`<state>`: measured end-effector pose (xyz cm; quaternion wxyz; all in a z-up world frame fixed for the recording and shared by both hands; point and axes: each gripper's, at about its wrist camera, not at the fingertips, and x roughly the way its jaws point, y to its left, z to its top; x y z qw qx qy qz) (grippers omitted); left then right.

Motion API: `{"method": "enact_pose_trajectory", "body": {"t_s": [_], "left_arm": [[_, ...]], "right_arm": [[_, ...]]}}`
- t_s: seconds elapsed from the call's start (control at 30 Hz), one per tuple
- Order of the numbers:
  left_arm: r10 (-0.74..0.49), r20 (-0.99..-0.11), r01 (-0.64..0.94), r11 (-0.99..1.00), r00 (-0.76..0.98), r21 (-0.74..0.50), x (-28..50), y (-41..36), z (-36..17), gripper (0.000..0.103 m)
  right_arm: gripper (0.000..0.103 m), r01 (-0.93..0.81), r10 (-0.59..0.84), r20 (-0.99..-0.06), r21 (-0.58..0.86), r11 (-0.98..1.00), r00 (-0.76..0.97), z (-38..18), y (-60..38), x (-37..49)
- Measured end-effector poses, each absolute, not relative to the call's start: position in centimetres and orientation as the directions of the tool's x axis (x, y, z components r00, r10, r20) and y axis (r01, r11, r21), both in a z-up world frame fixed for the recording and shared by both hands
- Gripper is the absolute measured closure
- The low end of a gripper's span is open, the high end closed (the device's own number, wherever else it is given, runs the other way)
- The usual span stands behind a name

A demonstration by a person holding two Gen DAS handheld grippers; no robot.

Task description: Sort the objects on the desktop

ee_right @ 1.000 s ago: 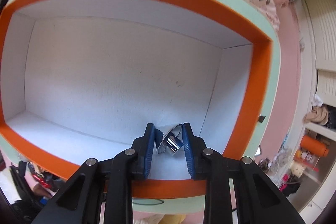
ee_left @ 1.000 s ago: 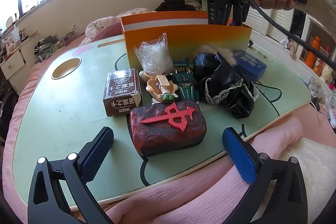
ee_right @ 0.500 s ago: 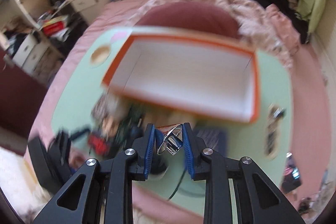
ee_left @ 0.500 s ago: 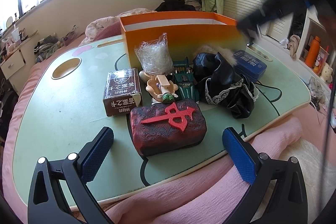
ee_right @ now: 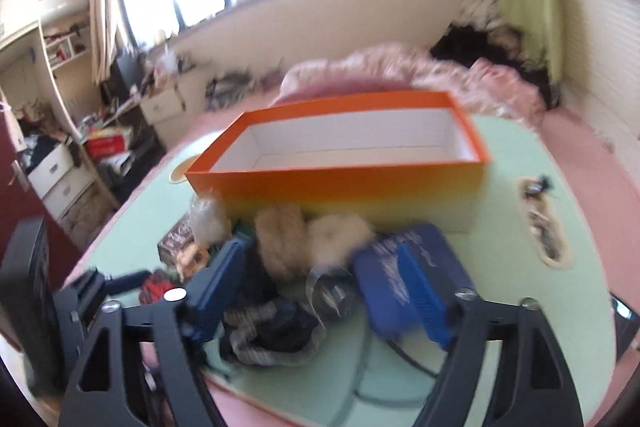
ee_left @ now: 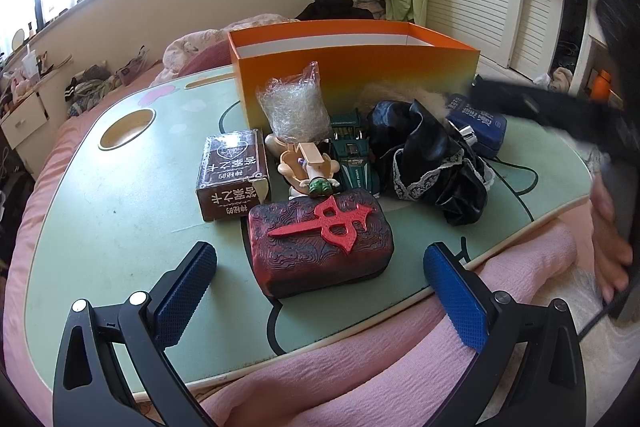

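An orange box (ee_left: 360, 67) with a white inside stands at the back of the green lap table (ee_left: 100, 219); it also shows in the right wrist view (ee_right: 340, 179). In front of it lie a red-black case (ee_left: 320, 247), a brown carton (ee_left: 232, 175), a clear bag (ee_left: 294, 111), a figurine (ee_left: 308, 167), a green toy car (ee_left: 354, 155), black lace cloth (ee_left: 428, 163) and a blue tin (ee_left: 478, 123). A small silver object (ee_right: 330, 295) lies on the cloth. My left gripper (ee_left: 320, 291) is open, just short of the case. My right gripper (ee_right: 324, 291) is open above the cloth and blue tin (ee_right: 404, 275).
Beige fur pieces (ee_right: 304, 235) lie against the box front. The table has a round cup hole (ee_left: 126, 129) at the left and a slot with small items (ee_right: 540, 219) at the right. Pink bedding (ee_left: 360, 367) lies below the table's front edge.
My right gripper left the orange box, swung down to the pile in front, and opened. The silver object it held now lies on the black cloth. The left gripper has not moved.
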<state>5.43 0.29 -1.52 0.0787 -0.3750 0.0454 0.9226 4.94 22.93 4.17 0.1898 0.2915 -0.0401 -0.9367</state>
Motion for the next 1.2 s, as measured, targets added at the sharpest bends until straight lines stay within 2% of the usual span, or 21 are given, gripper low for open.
{"method": "enact_pose_trajectory", "body": {"t_s": [0.07,0.17,0.2,0.23,1.2], "left_arm": [[0.11,-0.7,-0.178,-0.984,-0.705,0.025,5.4,0.2,-1.5,0.0],[0.109,-0.704,-0.178,-0.984,-0.702,0.025,5.3,0.3,-1.5,0.0],[0.106,-0.706,-0.178,-0.984,-0.7,0.028,5.1,0.4,-1.5,0.0],[0.103,-0.706,-0.177,-0.984,-0.701,0.032,5.1,0.4,-1.4,0.0],[0.108,-0.709,-0.178,-0.984,-0.697,0.026,4.9,0.1,-1.4,0.0]], "right_arm": [[0.009,0.309,-0.333,-0.528,0.135,-0.941,-0.782,3.0,24.1,7.1],[0.006,0.289,-0.293,-0.613,0.108,-0.951,-0.734,0.7,24.4,6.8],[0.003,0.278,-0.239,-0.623,0.035,-0.96,-0.745,0.2,23.7,6.4],[0.0,0.277,-0.226,-0.633,0.02,-0.961,-0.74,0.0,23.5,6.1],[0.0,0.289,-0.238,-0.631,0.022,-0.957,-0.738,1.4,22.9,5.4]]}}
